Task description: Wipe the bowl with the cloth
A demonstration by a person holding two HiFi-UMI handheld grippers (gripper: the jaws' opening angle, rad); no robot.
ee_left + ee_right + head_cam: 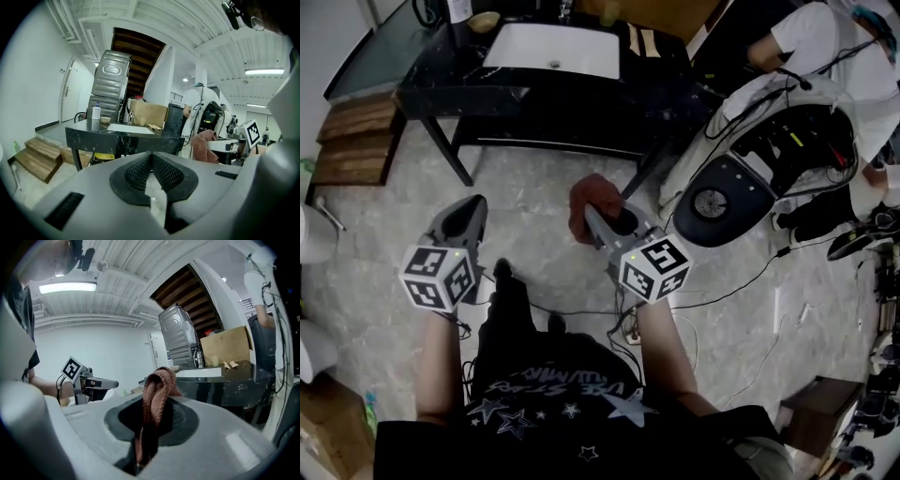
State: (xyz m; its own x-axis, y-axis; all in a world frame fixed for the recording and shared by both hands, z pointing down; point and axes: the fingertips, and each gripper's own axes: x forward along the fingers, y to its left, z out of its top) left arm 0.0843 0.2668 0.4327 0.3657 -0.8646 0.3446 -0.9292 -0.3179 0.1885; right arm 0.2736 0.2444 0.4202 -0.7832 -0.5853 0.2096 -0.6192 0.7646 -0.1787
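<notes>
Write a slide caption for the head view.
Facing the black sink table, the right gripper is shut on a reddish-brown cloth; the left gripper is shut and empty.

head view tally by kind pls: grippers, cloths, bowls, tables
grippers: 2 (left gripper, right gripper)
cloth: 1
bowl: 1
table: 1
total: 5
</notes>
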